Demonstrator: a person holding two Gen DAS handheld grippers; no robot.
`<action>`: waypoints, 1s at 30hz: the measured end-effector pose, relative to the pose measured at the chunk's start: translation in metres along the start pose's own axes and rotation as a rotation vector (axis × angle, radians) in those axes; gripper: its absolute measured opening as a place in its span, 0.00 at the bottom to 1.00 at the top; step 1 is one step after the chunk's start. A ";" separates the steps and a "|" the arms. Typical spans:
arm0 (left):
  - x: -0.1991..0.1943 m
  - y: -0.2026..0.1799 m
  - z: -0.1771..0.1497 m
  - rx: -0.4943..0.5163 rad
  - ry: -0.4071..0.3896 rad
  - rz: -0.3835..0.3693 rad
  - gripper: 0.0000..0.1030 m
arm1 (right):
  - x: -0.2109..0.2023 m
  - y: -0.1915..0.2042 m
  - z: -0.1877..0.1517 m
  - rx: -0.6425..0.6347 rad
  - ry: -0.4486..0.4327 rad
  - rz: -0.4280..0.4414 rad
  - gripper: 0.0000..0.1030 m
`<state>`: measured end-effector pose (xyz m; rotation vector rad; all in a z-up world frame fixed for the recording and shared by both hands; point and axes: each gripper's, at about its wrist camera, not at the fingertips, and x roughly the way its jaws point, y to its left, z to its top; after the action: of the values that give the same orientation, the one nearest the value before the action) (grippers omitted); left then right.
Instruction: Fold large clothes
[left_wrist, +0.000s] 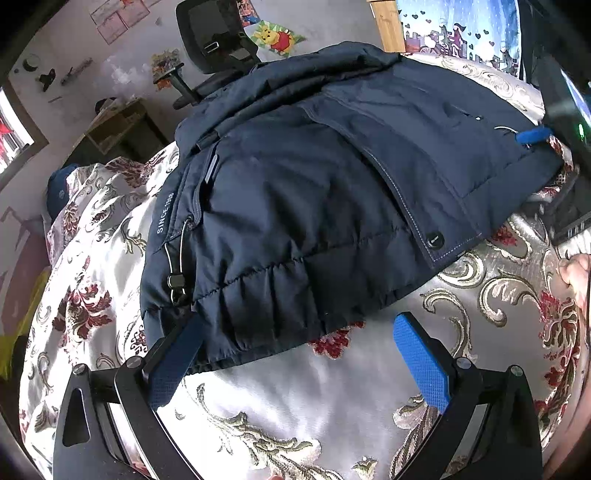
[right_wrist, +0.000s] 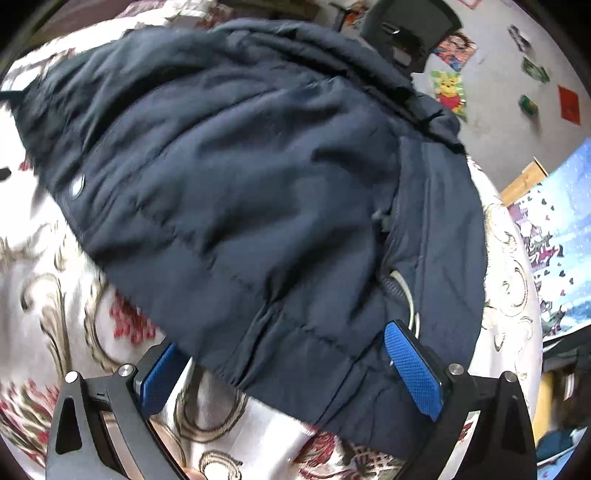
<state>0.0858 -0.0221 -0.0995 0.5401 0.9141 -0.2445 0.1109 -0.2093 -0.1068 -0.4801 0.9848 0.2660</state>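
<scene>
A navy padded jacket (left_wrist: 295, 192) lies in a folded heap on a floral satin bedspread (left_wrist: 295, 406). In the left wrist view its gathered hem faces me. My left gripper (left_wrist: 299, 350) is open at that hem, with the left fingertip (left_wrist: 181, 350) against the hem corner and the right one over bare bedspread. One blue fingertip (left_wrist: 533, 134) of the right gripper shows at the jacket's far right edge. In the right wrist view the jacket (right_wrist: 240, 177) fills the frame. My right gripper (right_wrist: 286, 369) is open, with the hem between its fingers and nothing clamped.
A black office chair (left_wrist: 218, 33) stands beyond the bed, also visible in the right wrist view as the chair (right_wrist: 410, 26). A cardboard box (left_wrist: 114, 125) sits on the floor at the left. A person's hand (left_wrist: 576, 273) shows at the right edge. A blue printed cloth (right_wrist: 554, 240) hangs beside the bed.
</scene>
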 end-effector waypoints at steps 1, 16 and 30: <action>0.001 0.001 0.000 0.002 0.001 0.000 0.98 | -0.004 -0.007 0.006 0.013 -0.017 -0.003 0.98; 0.028 -0.005 -0.001 0.101 -0.042 0.330 0.97 | -0.036 -0.066 0.063 0.174 -0.049 0.252 0.99; 0.009 0.020 0.030 0.014 -0.081 0.271 0.37 | -0.036 -0.058 0.046 0.156 -0.055 0.244 0.93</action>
<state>0.1204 -0.0210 -0.0851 0.6554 0.7521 -0.0273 0.1500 -0.2362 -0.0398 -0.2086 1.0018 0.4155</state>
